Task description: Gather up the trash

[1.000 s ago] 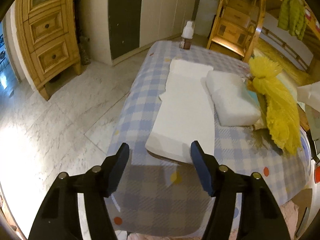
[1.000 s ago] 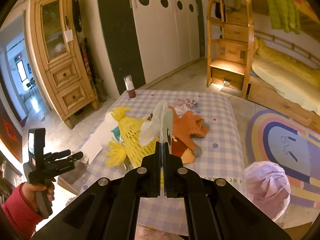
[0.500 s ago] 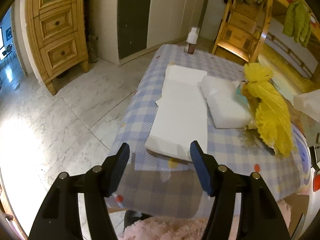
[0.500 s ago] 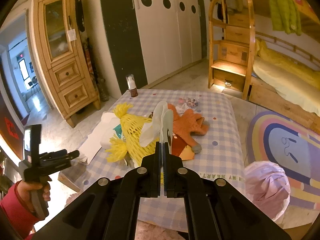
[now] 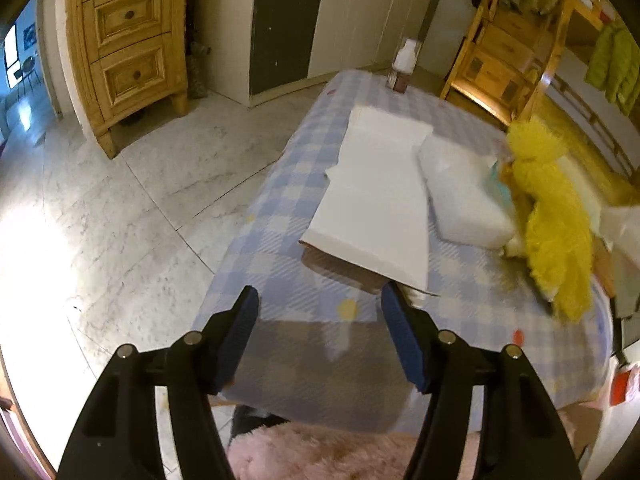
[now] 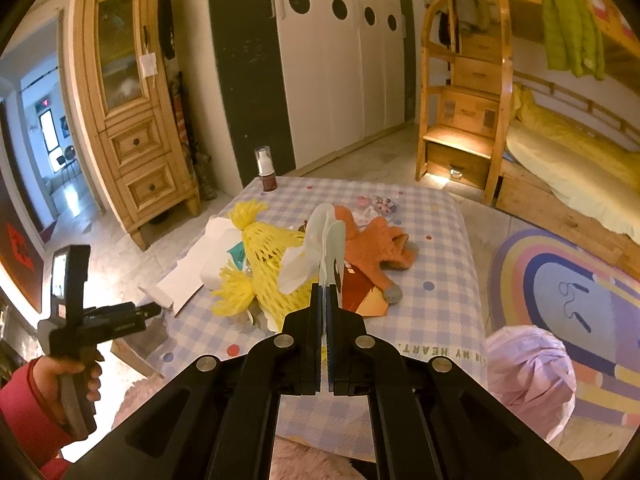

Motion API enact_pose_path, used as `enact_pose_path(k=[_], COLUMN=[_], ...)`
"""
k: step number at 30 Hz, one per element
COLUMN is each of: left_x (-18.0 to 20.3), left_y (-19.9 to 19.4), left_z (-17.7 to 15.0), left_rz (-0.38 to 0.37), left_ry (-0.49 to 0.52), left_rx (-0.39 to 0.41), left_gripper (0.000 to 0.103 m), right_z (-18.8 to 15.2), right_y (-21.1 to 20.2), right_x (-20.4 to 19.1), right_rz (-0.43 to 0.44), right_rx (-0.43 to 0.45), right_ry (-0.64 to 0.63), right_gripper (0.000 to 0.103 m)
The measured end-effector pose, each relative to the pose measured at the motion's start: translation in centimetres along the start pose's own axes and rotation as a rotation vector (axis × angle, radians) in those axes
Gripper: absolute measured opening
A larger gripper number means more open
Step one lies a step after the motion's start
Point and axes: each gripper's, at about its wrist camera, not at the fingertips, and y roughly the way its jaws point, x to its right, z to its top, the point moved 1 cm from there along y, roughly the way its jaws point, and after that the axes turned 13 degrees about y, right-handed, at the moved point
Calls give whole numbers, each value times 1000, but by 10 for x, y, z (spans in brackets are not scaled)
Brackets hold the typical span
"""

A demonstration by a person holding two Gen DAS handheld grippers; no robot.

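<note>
Trash lies spread over the checked tablecloth (image 6: 440,240) of the low table in front of me. My right gripper (image 6: 325,292) has its fingers pressed together on a thin, pale, translucent plastic sheet (image 6: 324,232), which stands up out of the closed tips and hangs above the table. My left gripper (image 5: 318,312) has its fingers spread, with nothing between the blue pads (image 5: 404,344); it hovers over the near edge of the table, pointing down toward the cloth. In the right wrist view, the same gripper appears at the left, held by my hand (image 6: 76,376) in a red sleeve (image 6: 24,420), just short of the table corner.

Item positions, left wrist view:
- White flat cardboard piece (image 5: 380,200): lies lengthwise on the cloth, its near end raised slightly, just beyond my open fingertips.
- White foam block (image 5: 460,196): lies beside the cardboard on its right, touching it.
- Yellow foam net (image 5: 552,232): lies right of the foam block, against it.
- Small brown bottle with a white cap (image 5: 404,68): stands upright at the far end of the table.

Item positions, right wrist view:
- Orange fabric piece (image 6: 376,248): lies just beyond the yellow net, behind the held sheet.
- Small wrappers (image 6: 380,202): lie farther back on the cloth.
- Pink bag (image 6: 528,376): sits on the floor at the right of the table.
</note>
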Motion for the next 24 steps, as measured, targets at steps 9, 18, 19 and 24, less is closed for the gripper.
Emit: enact_pose_path(k=[9, 18, 19, 24], left_x=[4, 14, 13, 1], left_y=[7, 21, 21, 15], left_z=[12, 14, 15, 22], left_rz=[26, 72, 78, 71], left_ry=[-7, -37, -45, -79], left_rx=[0, 10, 13, 58], left_gripper=[62, 30, 28, 9], right_z=[-1, 0, 0, 0], right_y=[-3, -3, -4, -1], right_x=[0, -3, -3, -5], right_rz=[-1, 0, -2, -11], right_rx=[-6, -26, -27, -32], right_ry=[-10, -16, -16, -11], right_gripper=[1, 1, 1, 1])
